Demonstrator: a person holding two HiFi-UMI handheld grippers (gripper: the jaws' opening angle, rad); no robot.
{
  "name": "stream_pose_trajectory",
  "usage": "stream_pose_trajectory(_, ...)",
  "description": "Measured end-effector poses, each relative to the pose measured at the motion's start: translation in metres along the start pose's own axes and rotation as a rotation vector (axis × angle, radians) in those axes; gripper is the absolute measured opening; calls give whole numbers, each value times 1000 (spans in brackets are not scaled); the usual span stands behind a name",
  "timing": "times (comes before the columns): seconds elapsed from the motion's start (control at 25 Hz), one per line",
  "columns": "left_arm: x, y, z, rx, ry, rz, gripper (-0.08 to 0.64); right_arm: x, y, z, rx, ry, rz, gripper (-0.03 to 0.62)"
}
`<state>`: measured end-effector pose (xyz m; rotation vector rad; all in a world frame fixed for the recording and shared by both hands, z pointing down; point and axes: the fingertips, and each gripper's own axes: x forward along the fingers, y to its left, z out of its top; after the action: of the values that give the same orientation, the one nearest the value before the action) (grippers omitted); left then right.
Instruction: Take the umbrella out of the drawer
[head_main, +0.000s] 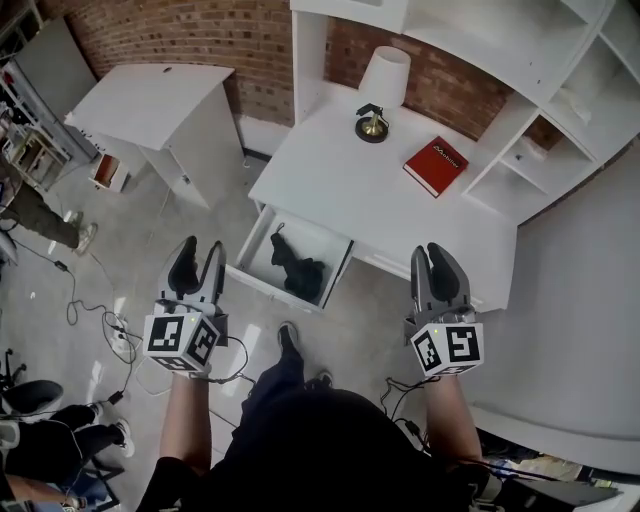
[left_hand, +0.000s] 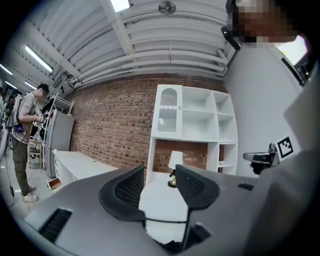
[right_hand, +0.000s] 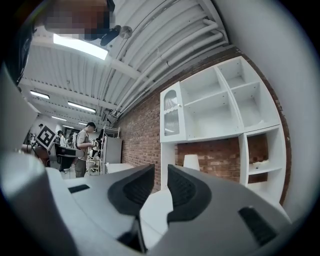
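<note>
- Under the front edge of the white desk (head_main: 340, 195), the drawer (head_main: 258, 238) stands pulled open. The black folded umbrella (head_main: 298, 268) lies inside it, untouched.
- Toward the back of the desk top stands a lamp (head_main: 383, 85) with a white shade and a brass base. A red book (head_main: 436, 165) lies to the lamp's right, nearer the desk's right end.
- The left gripper (head_main: 200, 252) hangs short of the desk, just left of the open drawer. Its jaws are spread, with nothing between them.
- The right gripper (head_main: 434, 254) hovers by the desk's front edge, to the right of the drawer. Its jaws stand a narrow gap apart and hold nothing.
- Both gripper views look level toward the desk, and the desk top shows through each gap.
- Above the desk rises a white shelf unit (head_main: 560, 90) against a brick wall (head_main: 200, 35).
- Well left of the desk stands a second white table (head_main: 150, 100), and a person (left_hand: 27, 140) stands beyond it.
</note>
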<state>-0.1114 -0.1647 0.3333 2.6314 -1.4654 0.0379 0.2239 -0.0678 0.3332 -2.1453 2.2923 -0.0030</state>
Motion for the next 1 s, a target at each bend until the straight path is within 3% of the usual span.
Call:
stream_pose_trajectory(0.36, 93, 54, -4, -44, 24, -53, 196, 89, 5, -4, -10, 40, -29, 78)
stream_pose_trajectory(1.0, 184, 105, -89, -133, 224, -131, 196, 172, 22, -37, -17, 175, -82, 84)
